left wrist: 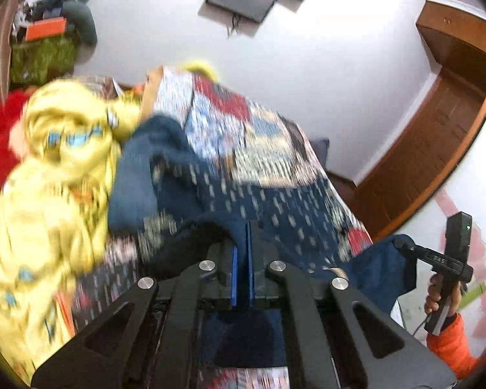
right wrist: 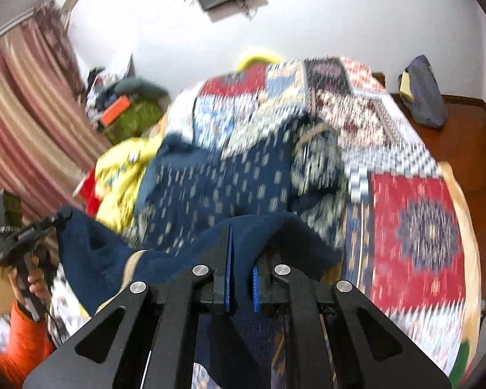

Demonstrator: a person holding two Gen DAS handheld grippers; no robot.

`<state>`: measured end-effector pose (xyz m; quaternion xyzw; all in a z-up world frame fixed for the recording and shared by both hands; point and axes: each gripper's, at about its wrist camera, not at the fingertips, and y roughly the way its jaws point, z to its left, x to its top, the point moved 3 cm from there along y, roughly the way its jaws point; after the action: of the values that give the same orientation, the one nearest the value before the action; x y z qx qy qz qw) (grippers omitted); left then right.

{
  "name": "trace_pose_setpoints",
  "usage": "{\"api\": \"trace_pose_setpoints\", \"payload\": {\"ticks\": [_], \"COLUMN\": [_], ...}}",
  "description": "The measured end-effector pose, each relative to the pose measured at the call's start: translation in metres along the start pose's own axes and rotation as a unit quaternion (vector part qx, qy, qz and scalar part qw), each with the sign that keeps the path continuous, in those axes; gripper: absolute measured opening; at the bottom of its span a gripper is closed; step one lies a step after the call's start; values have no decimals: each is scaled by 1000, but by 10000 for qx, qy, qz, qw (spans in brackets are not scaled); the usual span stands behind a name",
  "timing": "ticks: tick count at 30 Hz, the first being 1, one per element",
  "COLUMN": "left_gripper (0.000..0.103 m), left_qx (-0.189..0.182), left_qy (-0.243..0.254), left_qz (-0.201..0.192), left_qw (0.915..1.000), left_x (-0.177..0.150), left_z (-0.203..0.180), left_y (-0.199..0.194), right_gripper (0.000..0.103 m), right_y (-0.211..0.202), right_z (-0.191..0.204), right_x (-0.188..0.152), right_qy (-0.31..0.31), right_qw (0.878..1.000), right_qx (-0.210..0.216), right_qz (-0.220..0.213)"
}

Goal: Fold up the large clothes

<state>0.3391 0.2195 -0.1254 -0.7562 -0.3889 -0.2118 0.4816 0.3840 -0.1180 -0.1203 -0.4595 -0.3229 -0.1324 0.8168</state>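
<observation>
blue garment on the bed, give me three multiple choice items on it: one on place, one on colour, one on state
1. Where does the yellow cloth lie in the left wrist view?
A. left of the blue garment
B. on the floor
C. on the door

2. What colour is the person's sleeve?
A. green
B. orange
C. white

3. How does the left gripper stand?
A. wide open, empty
B. shut on the blue garment
C. shut on the yellow cloth

Answers: 1 A, the yellow heap sits left of the blue fabric. 2 B, bright orange below the hand. 3 B, blue fabric is pinched between its fingers; the right gripper pinches it too.
</observation>
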Motion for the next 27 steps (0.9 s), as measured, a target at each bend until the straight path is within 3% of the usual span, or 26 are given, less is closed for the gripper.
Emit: {"api": "trace_pose_setpoints", "payload": {"ticks": [4,7,12,15,19,22,24,25,26,27], "left_gripper": [3,3,3,4,6,7,12,22,46,59], "left_qx": [504,788,1319,1466,1550,1643,1711,1745,1835,1924], "left_qy": [-18,-196,-465,-401,88,451,591,618,642,642], "left_qz": [-164,-91,636,946,1017,1316,1443,1454,1428,1341], "left_qw": [9986,9967,9881,9838,9826,9765,9728,9719,9705,9700], "left_x": [37,51,33,15,5,10,15,16,20,22], "left_z": [14,35,79,93,89,79,69,67,63,58], "left_y": [40,85,177,205,216,209,196,191,181,170], "right_gripper": [8,8,8,8,10,20,26,29,32,32], "right_y": [28,67,141,157,152,135,121,110,102,90], "right_z": [-15,-31,-78,-88,-96,-100,-100,-98,-96,-89], "right_x": [46,71,78,72,63,65,68,68,68,67], "right_qy": [150,312,781,788,651,804,756,654,535,377], "right_qw": [9994,9985,9948,9943,9949,9919,9917,9915,9910,9909], "right_qx": [-243,-454,-575,-550,-187,-226,-561,-805,-993,-1115], "right_qz": [-177,-72,325,472,745,959,880,786,715,649]}}
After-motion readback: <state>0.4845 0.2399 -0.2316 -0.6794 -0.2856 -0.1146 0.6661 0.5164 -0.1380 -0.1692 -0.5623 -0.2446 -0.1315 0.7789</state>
